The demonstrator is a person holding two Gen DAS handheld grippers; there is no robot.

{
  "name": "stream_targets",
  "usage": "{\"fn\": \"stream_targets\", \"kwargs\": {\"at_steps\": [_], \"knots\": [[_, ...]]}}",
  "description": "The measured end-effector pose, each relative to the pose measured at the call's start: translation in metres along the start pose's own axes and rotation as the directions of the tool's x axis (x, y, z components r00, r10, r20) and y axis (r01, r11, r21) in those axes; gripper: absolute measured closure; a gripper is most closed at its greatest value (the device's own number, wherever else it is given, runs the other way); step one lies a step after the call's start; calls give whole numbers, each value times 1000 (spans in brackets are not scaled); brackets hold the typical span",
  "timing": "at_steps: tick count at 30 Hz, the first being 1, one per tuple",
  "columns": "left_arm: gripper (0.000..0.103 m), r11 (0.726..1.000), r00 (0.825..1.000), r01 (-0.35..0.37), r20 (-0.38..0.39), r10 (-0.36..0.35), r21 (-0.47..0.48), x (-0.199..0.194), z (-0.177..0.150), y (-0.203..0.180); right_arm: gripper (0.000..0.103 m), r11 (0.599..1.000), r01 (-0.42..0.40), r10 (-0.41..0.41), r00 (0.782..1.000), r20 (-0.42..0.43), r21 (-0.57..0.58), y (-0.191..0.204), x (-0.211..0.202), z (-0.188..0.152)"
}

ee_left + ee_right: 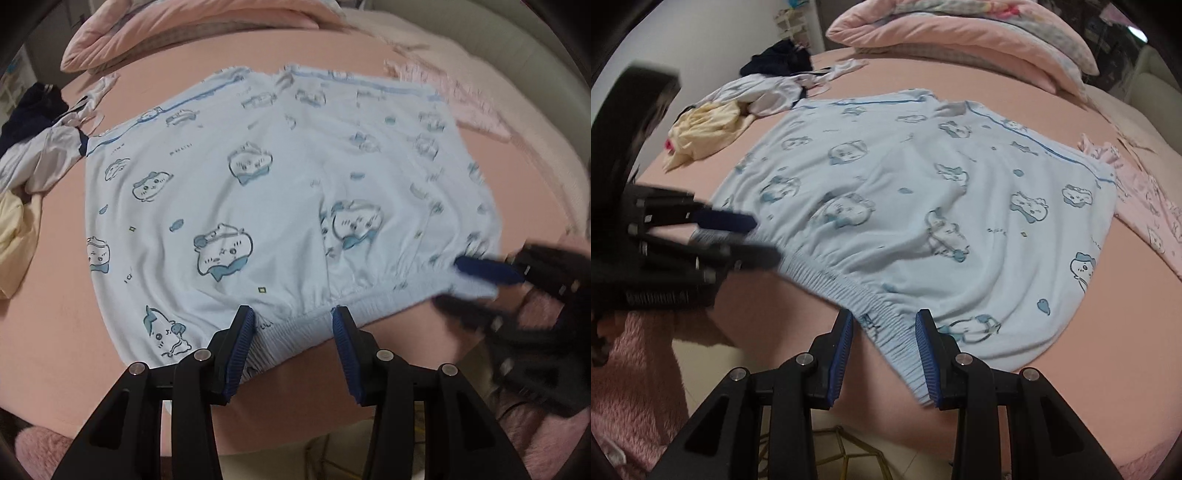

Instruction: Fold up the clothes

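Light blue shorts [266,192] with a cartoon print lie flat on the pink bed, elastic waistband toward me; they also show in the right wrist view [923,206]. My left gripper [293,317] is open, its jaws either side of the waistband [295,325] near the left end. My right gripper [884,321] is open, its jaws either side of the waistband [882,314] near the right end. The right gripper shows blurred in the left wrist view [465,284], and the left gripper in the right wrist view [761,240].
A heap of white, navy and yellow clothes [738,107] lies at the far left of the bed. A pink printed garment [1145,206] lies at the right. Pink pillows [960,33] are stacked at the back. The bed's near edge [886,424] is just below the grippers.
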State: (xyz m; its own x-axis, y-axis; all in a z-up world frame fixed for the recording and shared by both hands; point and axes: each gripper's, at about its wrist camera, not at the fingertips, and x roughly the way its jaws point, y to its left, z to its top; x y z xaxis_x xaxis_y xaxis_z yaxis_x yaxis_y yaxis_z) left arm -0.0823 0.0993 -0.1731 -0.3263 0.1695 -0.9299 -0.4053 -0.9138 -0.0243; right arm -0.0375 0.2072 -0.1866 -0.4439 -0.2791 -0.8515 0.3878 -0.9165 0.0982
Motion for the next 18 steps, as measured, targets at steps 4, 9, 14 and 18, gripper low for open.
{"fn": "stream_targets", "kwargs": {"at_steps": [4, 9, 14, 18], "knots": [[60, 997, 999, 38, 12, -37, -71, 3, 11, 10, 69, 999, -26, 25, 999, 24, 45, -10, -4, 6], [60, 974, 979, 188, 102, -175, -128, -30, 9, 20, 69, 977, -91, 71, 992, 106, 191, -47, -55, -9], [60, 976, 969, 213, 132, -207, -38, -22, 23, -11, 65, 901, 110, -127, 992, 11, 420, -109, -43, -25], [60, 983, 980, 180, 80, -183, 40, 0, 38, -46, 65, 915, 102, -113, 994, 4, 391, -113, -35, -21]]}}
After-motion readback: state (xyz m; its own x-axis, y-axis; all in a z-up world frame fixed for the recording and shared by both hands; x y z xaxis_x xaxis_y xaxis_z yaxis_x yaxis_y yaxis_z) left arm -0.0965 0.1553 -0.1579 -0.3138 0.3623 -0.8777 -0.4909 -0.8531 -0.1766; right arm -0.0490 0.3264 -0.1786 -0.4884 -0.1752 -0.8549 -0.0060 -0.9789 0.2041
